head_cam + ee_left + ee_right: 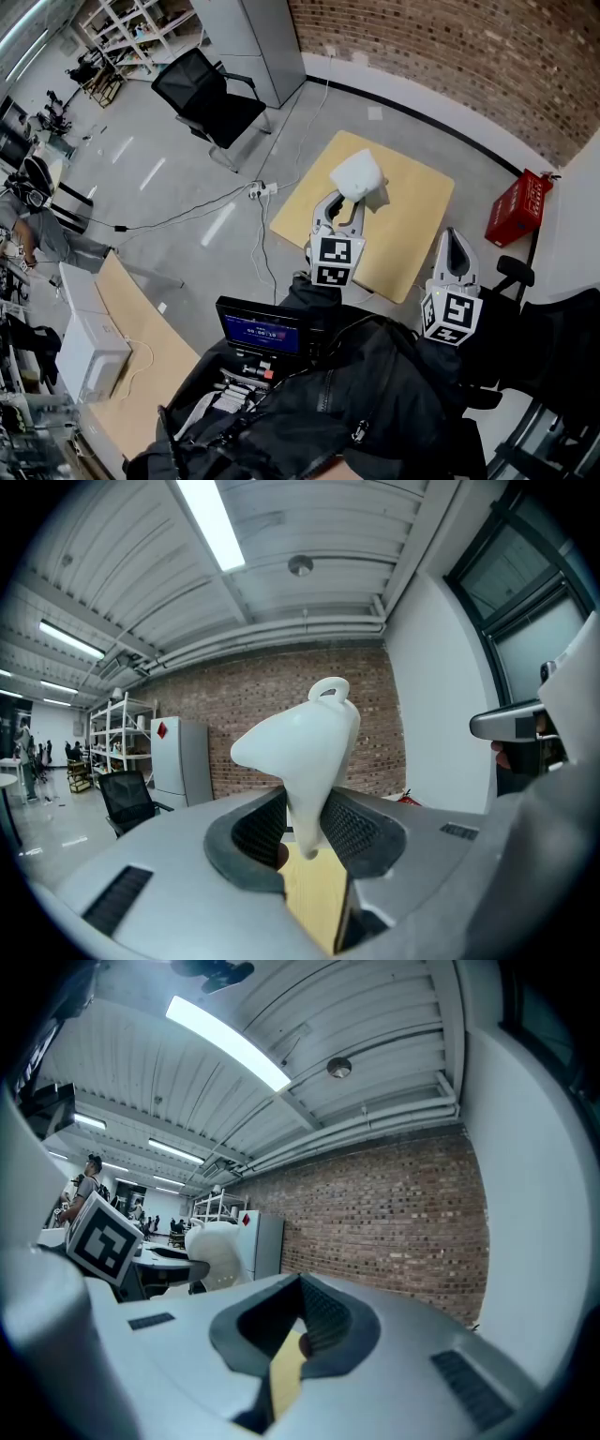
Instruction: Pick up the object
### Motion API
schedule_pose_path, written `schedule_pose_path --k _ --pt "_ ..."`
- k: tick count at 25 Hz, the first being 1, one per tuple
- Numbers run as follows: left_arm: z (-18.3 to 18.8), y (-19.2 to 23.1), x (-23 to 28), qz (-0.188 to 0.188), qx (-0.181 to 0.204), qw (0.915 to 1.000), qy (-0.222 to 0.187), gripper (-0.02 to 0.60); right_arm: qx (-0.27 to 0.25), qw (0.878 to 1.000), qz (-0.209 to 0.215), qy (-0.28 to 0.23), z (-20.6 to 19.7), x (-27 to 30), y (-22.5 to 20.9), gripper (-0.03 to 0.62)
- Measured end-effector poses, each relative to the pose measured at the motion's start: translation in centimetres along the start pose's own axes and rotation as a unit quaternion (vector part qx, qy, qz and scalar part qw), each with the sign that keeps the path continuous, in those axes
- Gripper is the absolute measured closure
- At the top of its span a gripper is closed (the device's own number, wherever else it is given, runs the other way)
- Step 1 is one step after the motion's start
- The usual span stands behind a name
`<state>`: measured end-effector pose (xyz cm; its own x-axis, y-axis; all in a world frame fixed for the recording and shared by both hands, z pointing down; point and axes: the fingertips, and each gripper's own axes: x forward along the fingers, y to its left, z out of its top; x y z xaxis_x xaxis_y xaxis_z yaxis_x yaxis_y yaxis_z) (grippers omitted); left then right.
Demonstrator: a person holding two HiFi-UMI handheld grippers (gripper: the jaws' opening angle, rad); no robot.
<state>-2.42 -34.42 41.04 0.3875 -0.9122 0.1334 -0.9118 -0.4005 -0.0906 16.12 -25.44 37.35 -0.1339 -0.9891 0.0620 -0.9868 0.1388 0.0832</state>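
**Left gripper is holding the object over the table**

The left gripper (305, 834) is clamping the white object (300, 747) by its narrow end, the pads pinching it from both sides. The object's long axis is running straight out ahead of the jaws. Its wide body and a small loop are lying beyond the fingertips. In the head view it is sitting over the table (412, 220), and it appears to be lifted clear of the top.

The right gripper (456, 239) is idling off to the side, closer to the person. Its jaws are drawn together on nothing, and the object is lying ahead of it and to its left.

The pick-up looks all but made. Any further lift is falling to the left gripper, which is the one gripping the object.
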Motion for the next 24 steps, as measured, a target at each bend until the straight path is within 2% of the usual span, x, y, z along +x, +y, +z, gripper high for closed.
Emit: schedule_pose_path --k 24 --pt "-1.9 -0.8 0.7 -0.007 -0.001 0.9997 0.023 0.468 -0.004 1.0 0.004 0.016 -1.0 0.1 0.0 0.589"
